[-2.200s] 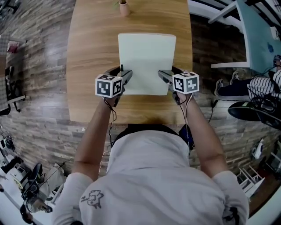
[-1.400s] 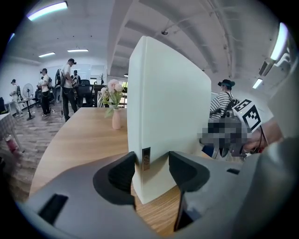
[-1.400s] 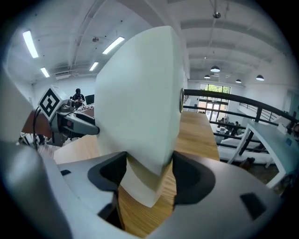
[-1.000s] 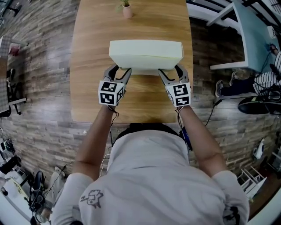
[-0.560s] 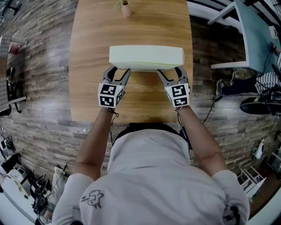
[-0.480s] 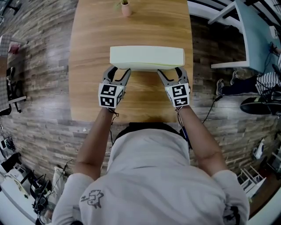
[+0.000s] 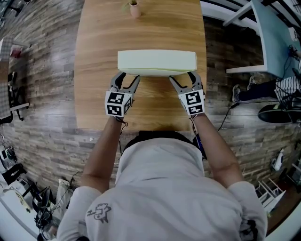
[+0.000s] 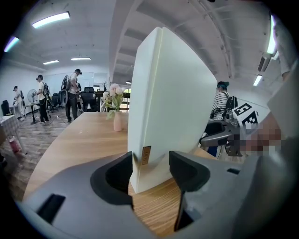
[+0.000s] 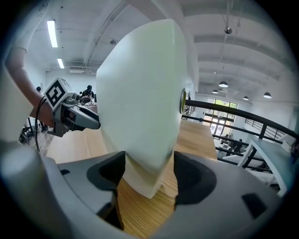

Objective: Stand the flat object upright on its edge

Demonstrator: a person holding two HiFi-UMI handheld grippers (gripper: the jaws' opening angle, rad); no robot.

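Observation:
A pale cream flat box (image 7: 156, 62) stands upright on its long edge across the wooden table (image 7: 141, 28). My left gripper (image 7: 128, 77) grips its near lower left corner, and my right gripper (image 7: 181, 77) grips the near lower right corner. In the left gripper view the box (image 8: 173, 102) rises tall between the jaws of the left gripper (image 8: 150, 168), its bottom edge resting on the wood. In the right gripper view the box (image 9: 140, 93) likewise fills the gap of the right gripper (image 9: 149, 170), with the left gripper (image 9: 70, 116) visible beyond it.
A small pink vase (image 7: 135, 8) with flowers stands at the table's far edge, behind the box. The table's near edge lies just under my hands. A blue-topped table (image 7: 273, 37) and a seated person (image 7: 282, 89) are off to the right. Several people stand far off (image 8: 72, 93).
The box, lying flat at first, has been tipped up onto its edge. Over the last second it came fully upright, and both grippers have kept their hold at its near corners.

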